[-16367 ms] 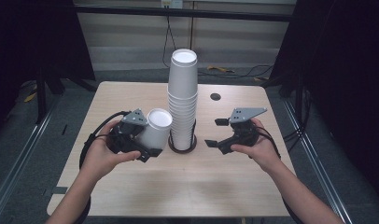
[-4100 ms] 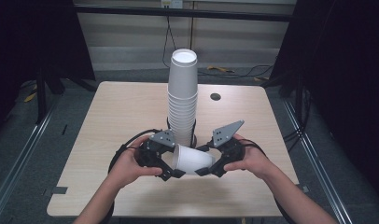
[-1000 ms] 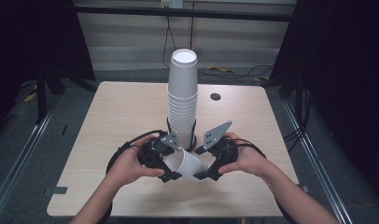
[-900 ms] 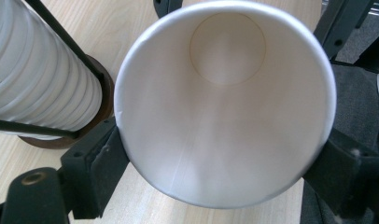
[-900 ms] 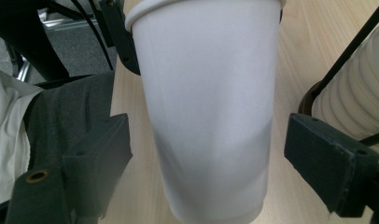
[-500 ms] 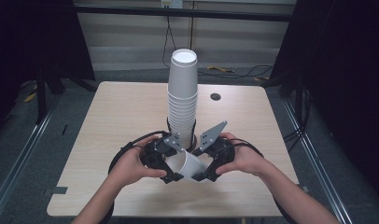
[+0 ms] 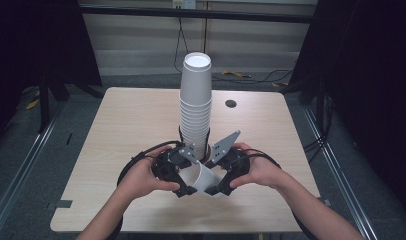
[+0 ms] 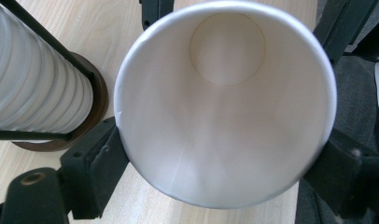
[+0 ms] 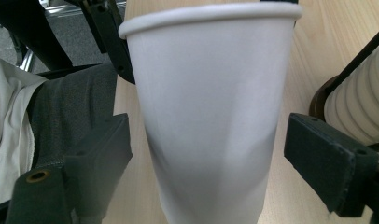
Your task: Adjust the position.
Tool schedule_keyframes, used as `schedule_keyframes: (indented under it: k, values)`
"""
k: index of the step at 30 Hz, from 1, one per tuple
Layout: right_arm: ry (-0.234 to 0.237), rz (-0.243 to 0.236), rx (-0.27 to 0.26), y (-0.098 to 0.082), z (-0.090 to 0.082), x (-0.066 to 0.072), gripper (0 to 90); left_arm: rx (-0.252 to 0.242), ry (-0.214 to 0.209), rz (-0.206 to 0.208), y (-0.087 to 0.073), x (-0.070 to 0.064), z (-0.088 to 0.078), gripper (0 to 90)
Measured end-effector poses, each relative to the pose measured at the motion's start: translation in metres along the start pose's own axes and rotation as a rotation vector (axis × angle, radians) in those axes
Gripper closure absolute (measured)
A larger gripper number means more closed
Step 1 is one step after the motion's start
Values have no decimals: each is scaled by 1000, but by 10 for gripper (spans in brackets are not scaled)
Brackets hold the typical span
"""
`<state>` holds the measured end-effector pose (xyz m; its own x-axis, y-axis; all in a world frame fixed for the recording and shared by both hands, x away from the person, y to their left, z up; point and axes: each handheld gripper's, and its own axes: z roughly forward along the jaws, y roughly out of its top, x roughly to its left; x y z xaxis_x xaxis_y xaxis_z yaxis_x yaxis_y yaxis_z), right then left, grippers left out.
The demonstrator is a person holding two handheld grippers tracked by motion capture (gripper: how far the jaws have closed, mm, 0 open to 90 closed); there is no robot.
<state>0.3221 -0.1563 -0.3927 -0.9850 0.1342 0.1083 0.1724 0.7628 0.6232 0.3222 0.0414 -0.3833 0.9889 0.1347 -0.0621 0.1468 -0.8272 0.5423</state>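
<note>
Item one, my left gripper [image 7: 189, 171]: jaws drawn in against a single white paper cup [image 7: 203, 178], one pad on either side of its wall just under the rim, both touching, so the cup is gripped. The cup lies on its side between my two sets of fingers. In the left gripper view its open mouth faces straight back at me and the round bottom shows deep inside. Item two, my right gripper [image 7: 216, 173]: jaws apart, standing to either side of the same cup's lower half. In the right gripper view a narrow gap shows between each pad and the cup wall, so nothing is held there. The cup's bottom end points toward this gripper and its rim lies at the far end. Item three, tall stack of white cups [image 7: 196, 107]: upright just beyond both sets of fingers, seated in a dark round base [image 8: 98, 108] with thin black rods running up its side. It is close to the held cup but not touching it. Item four, light wooden table [image 7: 131, 125]: under everything, just below the fingers.
</note>
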Motion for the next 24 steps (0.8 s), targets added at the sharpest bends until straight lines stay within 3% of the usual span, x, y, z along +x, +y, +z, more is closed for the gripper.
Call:
schedule_keyframes:
  k: [10,24]
  values:
    - [3,2,-10,-1,5,0,145,36,-4,8,4,-2,4,141]
    - [10,1,2,-2,9,2,153,28,-13,16,7,-3,4,139]
